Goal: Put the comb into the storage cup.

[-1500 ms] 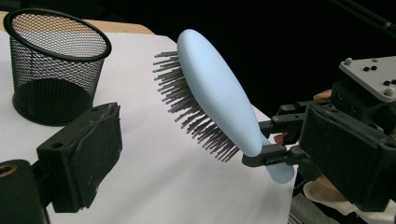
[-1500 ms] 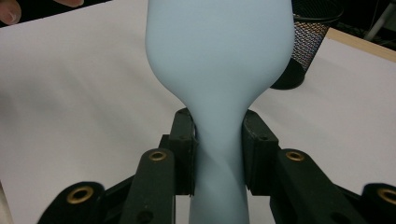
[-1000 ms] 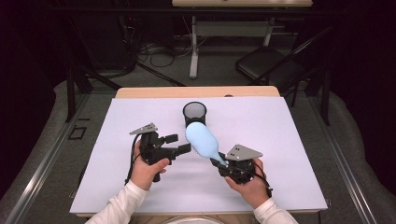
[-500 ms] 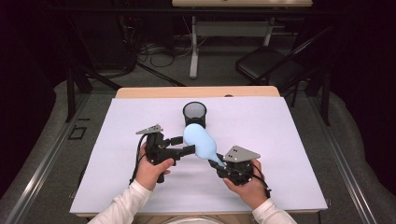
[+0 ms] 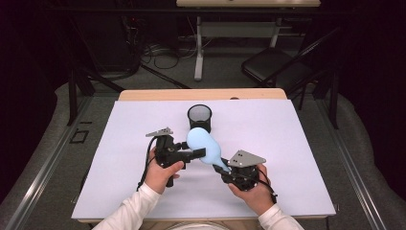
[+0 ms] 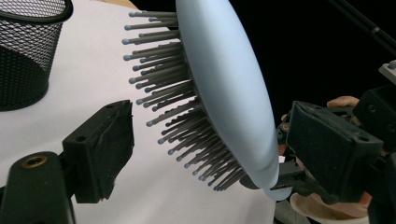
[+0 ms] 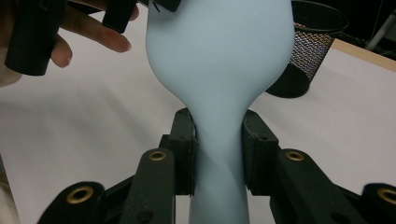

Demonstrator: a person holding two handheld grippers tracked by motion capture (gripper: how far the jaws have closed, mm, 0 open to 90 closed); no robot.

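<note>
A pale blue hairbrush point(image 5: 201, 143) is held slanted above the white table cover point(image 5: 297, 158). My right gripper point(image 5: 223, 167) is shut on its narrow handle, and both pads press the handle in the right gripper view point(image 7: 217, 154). My left gripper point(image 5: 195, 154) reaches in from the left, its jaws on either side of the brush head point(image 6: 224, 84). Those jaws have just been closing. One pad point(image 6: 100, 149) still stands off the grey bristles point(image 6: 182, 116). The other sits by the smooth back, contact unclear.
A black wire-mesh cup point(image 5: 199, 117) stands upright on the cover just beyond the brush head, close to it point(image 6: 23, 51). The wooden table edge point(image 5: 201, 94) runs along the far side. A folding chair point(image 5: 273, 67) and cables are on the floor beyond.
The left hand has shifted right toward the brush. Its jaws now bracket the brush head and stand narrower. The right hand and the brush have stayed put.
</note>
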